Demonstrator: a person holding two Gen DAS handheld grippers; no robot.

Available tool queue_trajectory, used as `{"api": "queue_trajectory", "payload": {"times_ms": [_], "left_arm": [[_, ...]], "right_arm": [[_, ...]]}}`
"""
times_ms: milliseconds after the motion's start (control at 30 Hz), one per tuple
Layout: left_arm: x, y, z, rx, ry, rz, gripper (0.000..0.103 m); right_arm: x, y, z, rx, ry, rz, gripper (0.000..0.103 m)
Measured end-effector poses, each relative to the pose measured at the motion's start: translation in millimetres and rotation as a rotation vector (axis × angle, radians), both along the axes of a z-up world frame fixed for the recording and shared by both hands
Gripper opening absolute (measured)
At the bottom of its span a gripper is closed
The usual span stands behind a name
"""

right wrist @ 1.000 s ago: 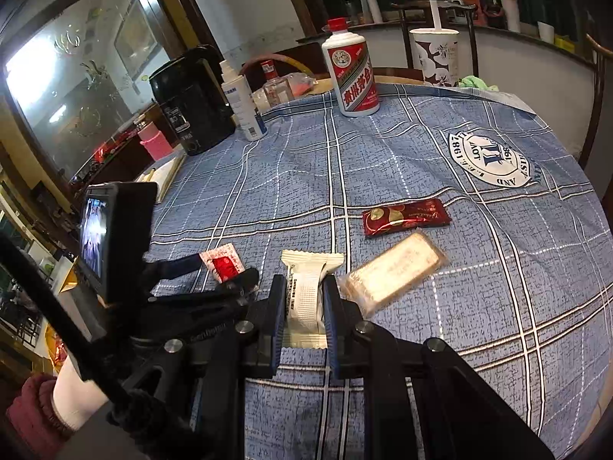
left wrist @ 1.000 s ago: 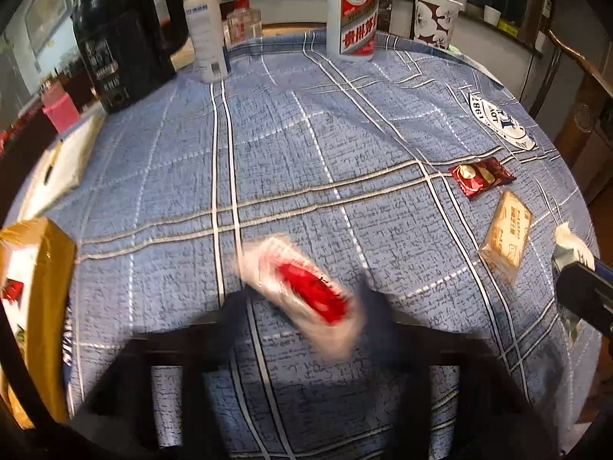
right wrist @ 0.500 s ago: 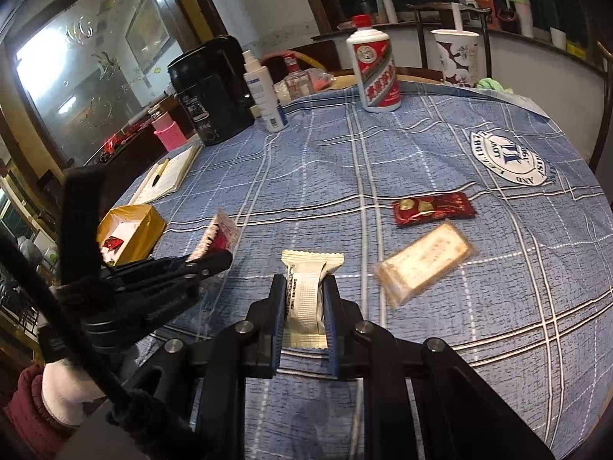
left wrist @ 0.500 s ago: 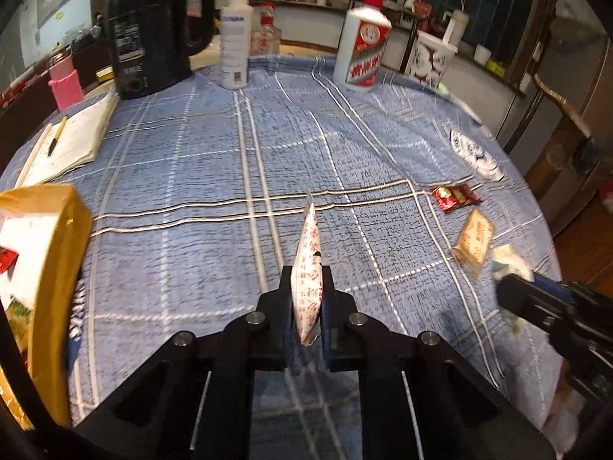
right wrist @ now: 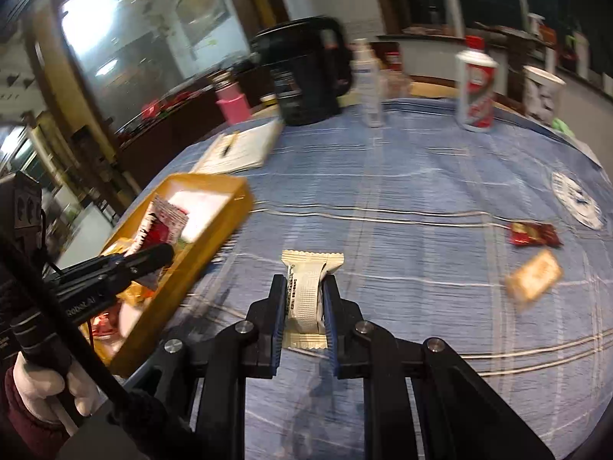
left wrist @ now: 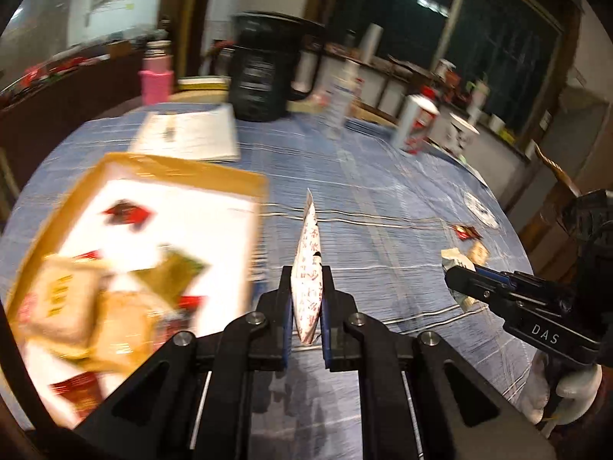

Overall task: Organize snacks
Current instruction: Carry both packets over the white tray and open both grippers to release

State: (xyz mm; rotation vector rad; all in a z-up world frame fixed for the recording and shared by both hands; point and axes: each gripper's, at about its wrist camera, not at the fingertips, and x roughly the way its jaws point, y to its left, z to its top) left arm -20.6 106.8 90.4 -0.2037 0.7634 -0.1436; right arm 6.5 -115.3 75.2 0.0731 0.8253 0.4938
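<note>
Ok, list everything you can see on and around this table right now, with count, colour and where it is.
Tray: one, yellow, table's left edge, holding mixed snack packets.
Red-and-white packet: one, in left gripper.
White wafer packet: one, in right gripper.
Red snack: one, lying right.
Tan snack: one, just nearer than it.
Kettle: one, black, far side.
Liquor bottle: one, white and red, far right.
Pump bottle: one, white, beside kettle.
Notebook: one, white, behind tray.
Pink flask: one, beyond the table edge.
Tablecloth: blue, checked.
Left gripper: black, shut.
Right gripper: black, shut.
</note>
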Motion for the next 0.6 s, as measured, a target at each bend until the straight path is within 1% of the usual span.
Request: {"api": "queue_trajectory", "payload": {"times_ms": [133, 200, 367, 467, 600], "left_arm": [[-20, 53, -4, -0.025, -0.010, 0.088, 0.013], [-27, 73, -8, -0.038, -0.009, 0.121, 0.013], [-47, 119, -23, -0.084, 0.019, 0.193, 0.013], [-60, 133, -31, -0.098, 0.027, 0.209, 0.013], [-68, 138, -40, -0.115, 0.038, 0.201, 0.013]], "right_arm": [[-5, 48, 1, -0.006, 0.010, 0.078, 0.017], [-9, 75, 0, -0.013, 0.013, 0.120, 0.017], [-18, 127, -2, -0.029, 0.024, 0.210, 0.017], [-27, 155, -7, -0.039, 0.043, 0.262, 0.017], [-33, 186, -19, -0.073, 0.062, 0.307, 0.017]]}}
